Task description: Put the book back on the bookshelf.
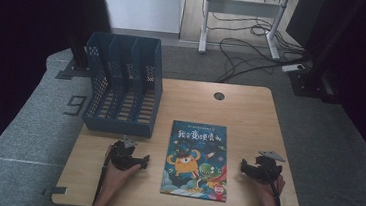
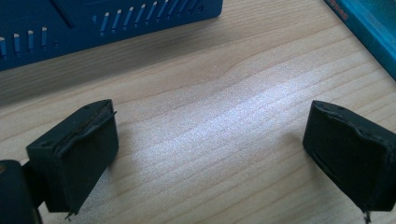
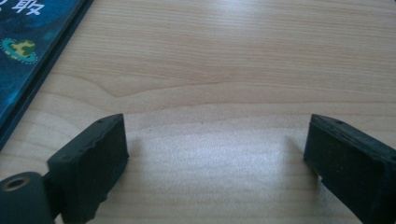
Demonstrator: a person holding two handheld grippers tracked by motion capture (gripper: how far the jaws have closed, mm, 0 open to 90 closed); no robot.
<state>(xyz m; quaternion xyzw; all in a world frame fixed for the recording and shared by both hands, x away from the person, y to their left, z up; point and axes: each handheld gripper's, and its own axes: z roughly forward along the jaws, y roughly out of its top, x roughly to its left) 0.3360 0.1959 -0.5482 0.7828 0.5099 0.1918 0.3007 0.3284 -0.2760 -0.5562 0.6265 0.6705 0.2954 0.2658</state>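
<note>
A picture book [image 1: 197, 159] with a blue cover and cartoon monsters lies flat in the middle of the wooden table [image 1: 250, 114]. My left gripper [image 1: 127, 159] rests on the table just left of the book, held by a hand. Its jaws stand wide apart with bare wood between them [image 2: 210, 140]. My right gripper [image 1: 258, 170] rests to the right of the book, also open, with nothing between its fingers [image 3: 215, 154]. The book's edge [image 3: 28, 60] shows at the left of the right gripper view and the book's corner [image 2: 369, 32] at the top right of the left gripper view.
A dark blue file rack [image 1: 122, 85] with three slots stands at the table's back left; its perforated base [image 2: 93, 28] is close ahead of the left gripper. A round cable hole [image 1: 219, 95] sits near the far edge. Cables and a desk frame [image 1: 243, 18] lie on the floor beyond.
</note>
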